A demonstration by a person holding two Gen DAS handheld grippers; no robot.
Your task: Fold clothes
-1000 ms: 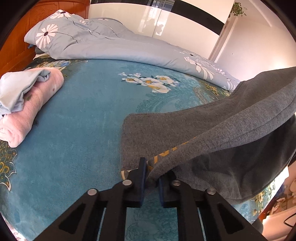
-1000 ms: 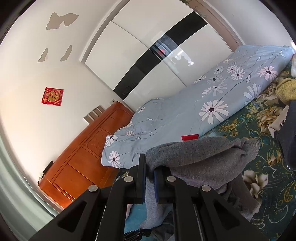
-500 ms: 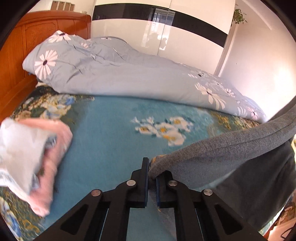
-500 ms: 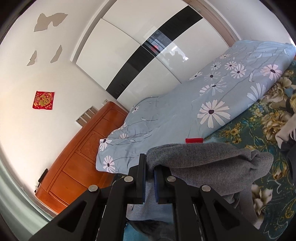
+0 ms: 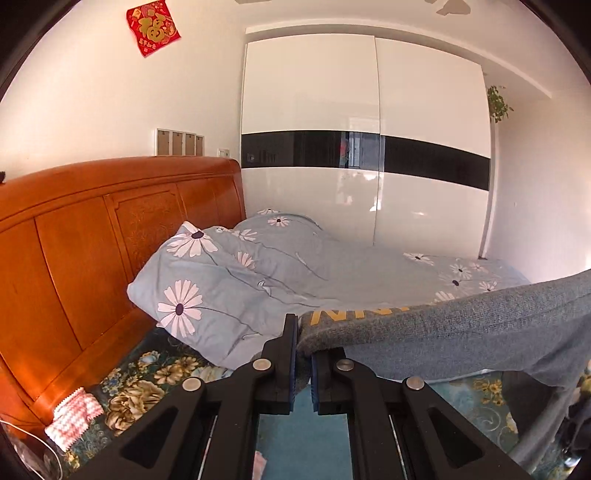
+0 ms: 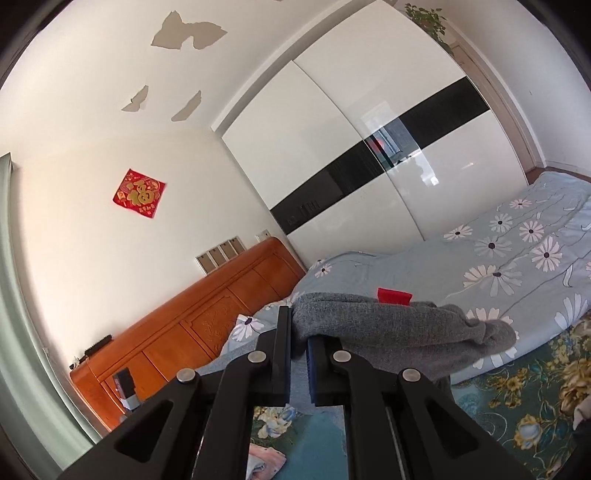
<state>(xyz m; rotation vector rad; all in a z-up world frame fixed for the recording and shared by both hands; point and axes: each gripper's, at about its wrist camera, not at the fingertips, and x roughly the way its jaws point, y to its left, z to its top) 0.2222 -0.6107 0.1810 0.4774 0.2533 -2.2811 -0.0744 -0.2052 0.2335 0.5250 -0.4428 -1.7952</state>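
Left gripper [image 5: 303, 360], low centre of the left wrist view: jaws clamped on the edge of a grey sweater [image 5: 461, 328], cloth pinched between the blue pads. Sweater stretched from the jaws toward the right edge of the frame, lifted clear of the bed, yellow lettering [image 5: 358, 314] visible along the held hem, upside down and only partly readable. Darker grey folds hanging below at lower right.

Right gripper [image 6: 299, 363], low centre of the right wrist view: jaws likewise closed on a bunched part of the same grey sweater [image 6: 388, 328], fabric trailing off to the right and ending in a rumpled cuff, possibly a sleeve. Small red tag [image 6: 393, 296] sticking up from the top of the cloth.

Behind, in both views: pale blue duvet [image 5: 258, 288] with white daisies heaped against an orange wooden headboard [image 5: 92, 251]; teal floral bedspread [image 5: 147, 384] underneath. White wardrobe [image 5: 369, 92] with a black band across the upper middle. Red paper decoration [image 5: 153, 27] at upper left on the wall. Pink-and-white checked cloth [image 5: 74, 413] at lower left beside the headboard.
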